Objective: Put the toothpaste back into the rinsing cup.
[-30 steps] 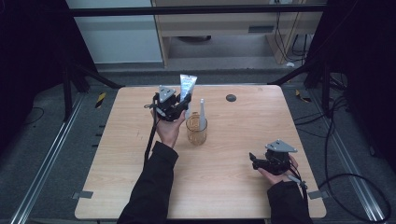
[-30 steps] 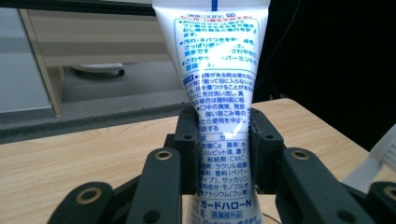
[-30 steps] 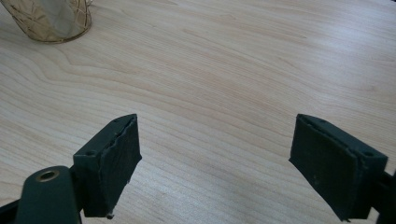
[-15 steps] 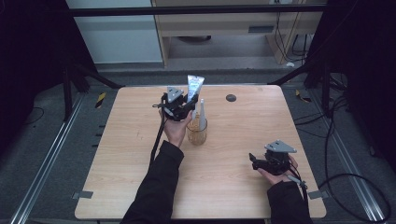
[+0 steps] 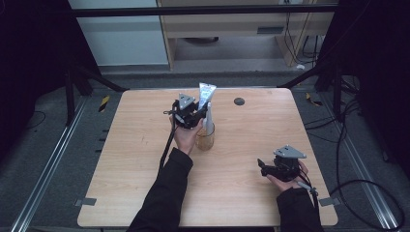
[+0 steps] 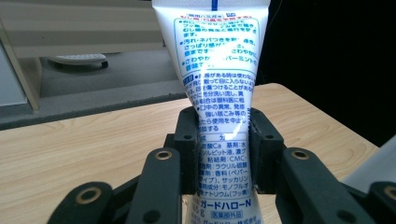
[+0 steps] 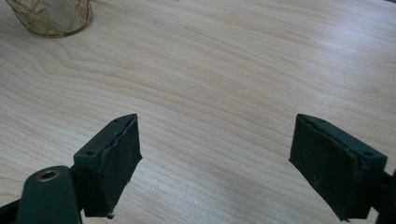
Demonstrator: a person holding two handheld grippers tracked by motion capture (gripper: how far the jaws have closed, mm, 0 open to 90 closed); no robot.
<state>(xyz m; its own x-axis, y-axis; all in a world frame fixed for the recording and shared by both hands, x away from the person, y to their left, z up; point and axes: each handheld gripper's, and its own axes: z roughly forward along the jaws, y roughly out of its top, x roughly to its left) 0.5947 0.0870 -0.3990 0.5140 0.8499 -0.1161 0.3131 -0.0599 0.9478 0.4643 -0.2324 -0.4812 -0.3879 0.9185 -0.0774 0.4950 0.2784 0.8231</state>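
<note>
Pale wood table (image 5: pixel 145 145), dark room around it, grey floor and cabinet behind.
Left gripper (image 5: pixel 192 115) clamps a white tube (image 6: pixel 224 116) with blue print, upright over the wire cup (image 5: pixel 205 140); right gripper (image 5: pixel 265 166) gapes wide, empty.

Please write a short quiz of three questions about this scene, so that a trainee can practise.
1. True or false: the left gripper is shut on the white tube.
2. What is between the jaws of the right gripper? A) a cup B) nothing C) a tube
3. Which thing stands on the table right beside the left hand?

Key: 1 true. 2 B. 3 the amber wire-pattern cup, with another tube in it.
</note>
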